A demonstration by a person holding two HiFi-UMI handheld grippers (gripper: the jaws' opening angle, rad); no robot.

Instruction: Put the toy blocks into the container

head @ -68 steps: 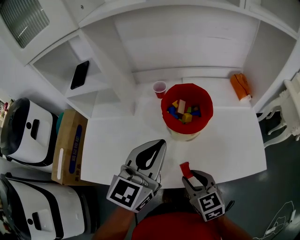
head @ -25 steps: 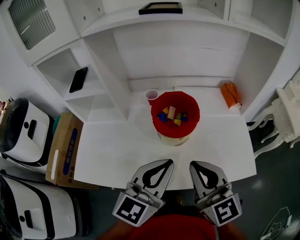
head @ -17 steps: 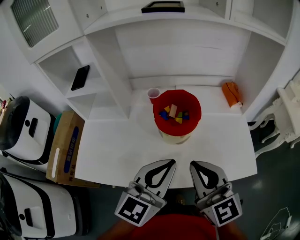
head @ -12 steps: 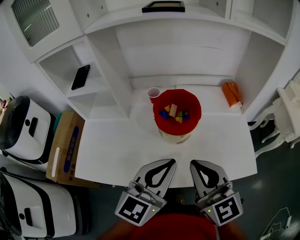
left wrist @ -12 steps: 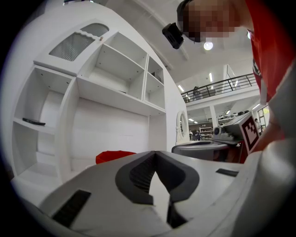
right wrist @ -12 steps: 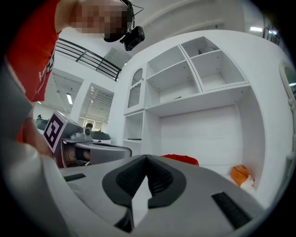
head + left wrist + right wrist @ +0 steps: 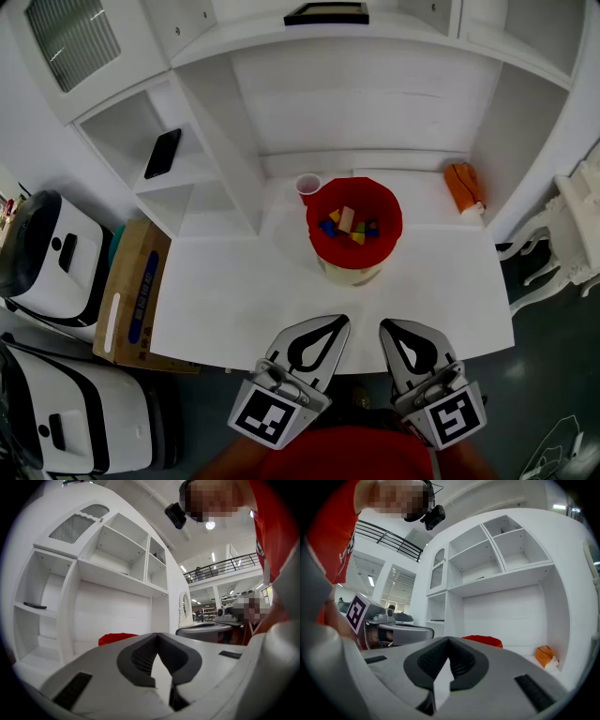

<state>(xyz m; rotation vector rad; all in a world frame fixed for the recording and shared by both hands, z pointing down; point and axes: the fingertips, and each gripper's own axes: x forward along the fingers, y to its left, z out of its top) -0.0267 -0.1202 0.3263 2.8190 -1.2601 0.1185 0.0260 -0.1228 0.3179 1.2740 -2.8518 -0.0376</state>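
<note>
While toy blocks [image 7: 349,225] are shown inside the red container [image 7: 314,220] only by the head view, its rim alone is seen ahead of the left gripper [image 7: 333,322] and right gripper [image 7: 392,326], jaws closed and empty; the cardboard box [image 7: 131,291] print is unreadable.

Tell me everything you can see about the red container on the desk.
The red container is a round, open-topped tub, red across its rim and upper wall, cream lower down. It stands upright on the white desk, towards the back. Inside lie coloured blocks: yellow, blue, green and tan. A small cup stands by its far left rim; contact cannot be told.
</note>
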